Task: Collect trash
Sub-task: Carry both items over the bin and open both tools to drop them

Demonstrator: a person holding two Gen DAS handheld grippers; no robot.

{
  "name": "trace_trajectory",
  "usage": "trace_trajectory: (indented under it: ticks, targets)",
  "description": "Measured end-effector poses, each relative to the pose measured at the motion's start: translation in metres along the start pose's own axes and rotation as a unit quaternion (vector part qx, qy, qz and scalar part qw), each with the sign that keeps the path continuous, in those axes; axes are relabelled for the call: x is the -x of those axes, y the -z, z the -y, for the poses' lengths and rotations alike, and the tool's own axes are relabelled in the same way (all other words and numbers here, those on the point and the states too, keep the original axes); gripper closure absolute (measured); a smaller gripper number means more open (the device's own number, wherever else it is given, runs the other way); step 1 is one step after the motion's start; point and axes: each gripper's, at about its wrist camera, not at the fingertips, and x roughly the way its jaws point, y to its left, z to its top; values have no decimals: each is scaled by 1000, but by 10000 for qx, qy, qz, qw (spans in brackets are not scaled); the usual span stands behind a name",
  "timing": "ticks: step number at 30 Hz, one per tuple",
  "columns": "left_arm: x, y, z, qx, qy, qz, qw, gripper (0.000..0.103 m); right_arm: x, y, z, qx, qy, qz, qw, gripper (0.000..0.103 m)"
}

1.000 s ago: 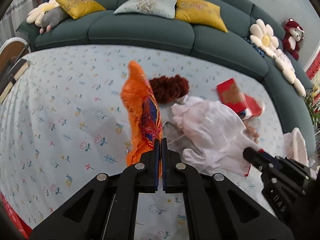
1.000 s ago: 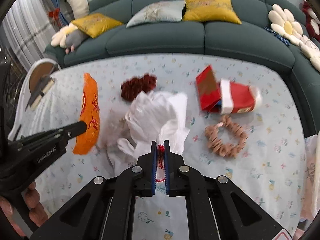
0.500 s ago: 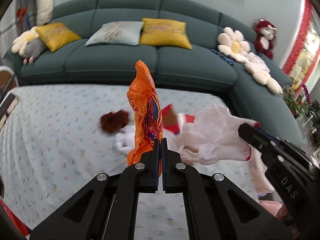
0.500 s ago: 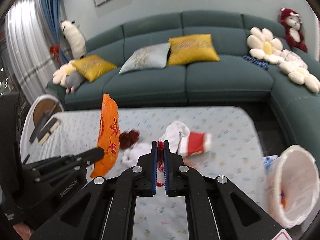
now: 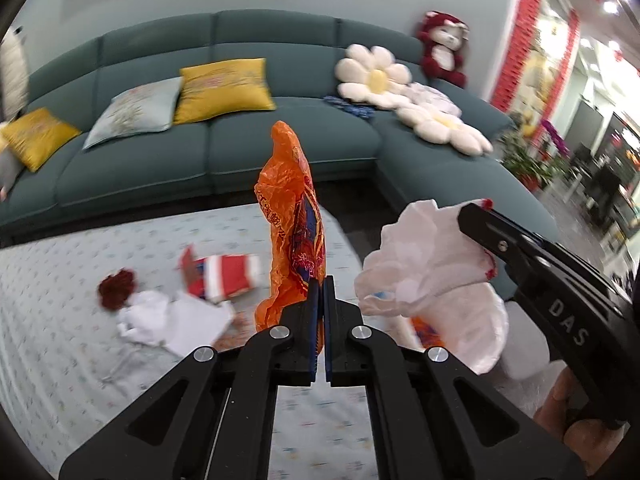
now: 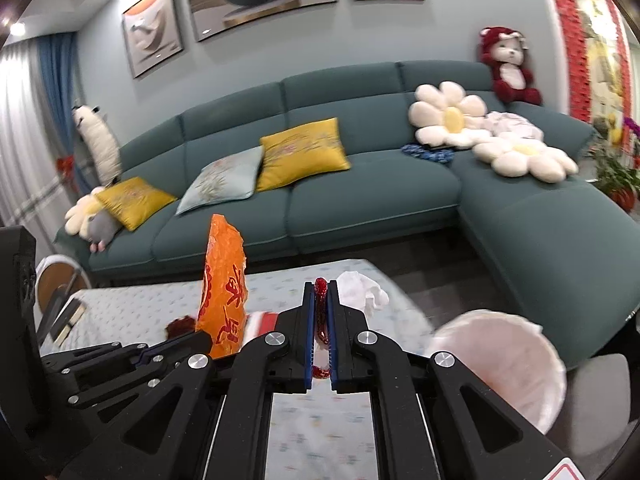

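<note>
The left gripper (image 5: pixel 320 280) clenches an orange wrapper (image 5: pixel 290 220), the right gripper (image 6: pixel 320 292) a white bag's red drawstring (image 6: pixel 320 312); a red carton (image 5: pixel 228 276), crumpled tissue (image 5: pixel 176 320) and a dark red clump (image 5: pixel 116 288) remain on the surface (image 5: pixel 60 340).

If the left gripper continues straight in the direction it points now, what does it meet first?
The left gripper is shut on the orange plastic bag, which leads the way. Beyond that the line probably meets the far edge of the patterned table, then the green sofa; depth is unclear.
</note>
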Motion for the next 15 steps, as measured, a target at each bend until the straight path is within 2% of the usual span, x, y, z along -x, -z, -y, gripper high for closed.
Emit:
trace_trajectory:
  ticks: [7,15]
  targets:
    - [-24,-3,62,-438,365,-199,9982,101,15,4,63,-317,391,81,9987,98]
    - [-51,4,119,-898,680,-489,9924,101,15,16,125,-724,736,-74,9946,98]
